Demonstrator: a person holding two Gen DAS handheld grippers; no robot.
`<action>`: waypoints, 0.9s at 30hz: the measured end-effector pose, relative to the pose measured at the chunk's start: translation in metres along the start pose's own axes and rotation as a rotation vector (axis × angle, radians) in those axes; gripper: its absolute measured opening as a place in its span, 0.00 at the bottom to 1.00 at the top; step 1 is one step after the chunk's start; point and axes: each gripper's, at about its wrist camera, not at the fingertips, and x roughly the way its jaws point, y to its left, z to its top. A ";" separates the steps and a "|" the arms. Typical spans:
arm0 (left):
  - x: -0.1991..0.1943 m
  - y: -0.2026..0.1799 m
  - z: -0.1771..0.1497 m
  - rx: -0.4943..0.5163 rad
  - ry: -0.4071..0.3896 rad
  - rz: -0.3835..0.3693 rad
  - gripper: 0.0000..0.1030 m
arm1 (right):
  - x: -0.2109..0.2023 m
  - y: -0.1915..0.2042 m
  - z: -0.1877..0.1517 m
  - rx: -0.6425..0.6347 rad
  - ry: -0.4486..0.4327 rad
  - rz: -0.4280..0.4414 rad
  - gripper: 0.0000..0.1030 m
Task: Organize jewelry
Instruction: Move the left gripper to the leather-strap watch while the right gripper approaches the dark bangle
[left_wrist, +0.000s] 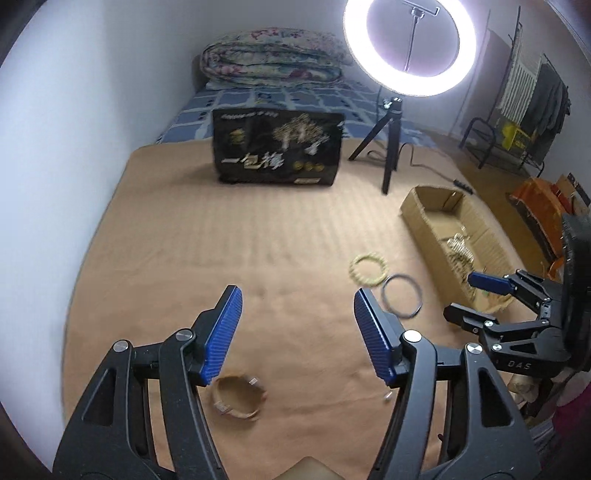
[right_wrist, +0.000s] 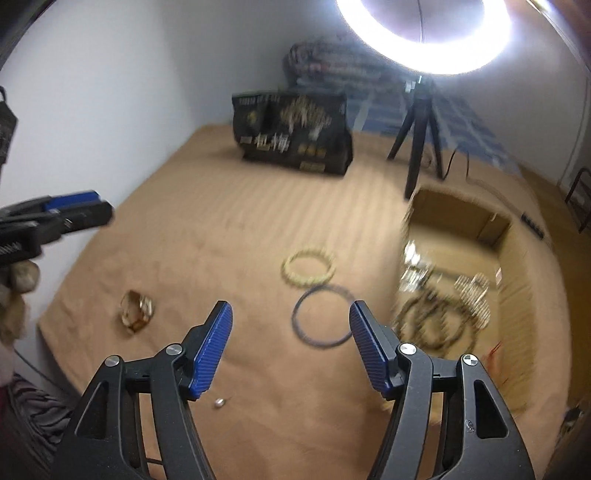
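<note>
My left gripper is open and empty above the tan bedcover. A wide gold cuff bracelet lies just below its left finger; it also shows in the right wrist view. A yellow beaded bracelet and a thin dark bangle lie side by side. My right gripper is open and empty, just in front of the dark bangle; it shows in the left wrist view. A cardboard box holds several pieces of jewelry. A small silver piece lies near me.
A black printed bag stands at the back. A ring light on a tripod stands behind the box, its cable trailing right. A white wall runs along the left. A folded quilt lies at the far end.
</note>
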 end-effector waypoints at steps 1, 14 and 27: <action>-0.001 0.005 -0.005 0.001 0.006 0.006 0.67 | 0.005 0.003 -0.007 0.015 0.015 0.000 0.64; 0.032 0.048 -0.079 0.033 0.182 0.048 0.71 | 0.028 0.015 -0.048 0.065 0.044 -0.023 0.64; 0.049 0.059 -0.099 0.026 0.250 0.024 0.71 | 0.059 0.017 -0.026 0.075 0.086 -0.067 0.64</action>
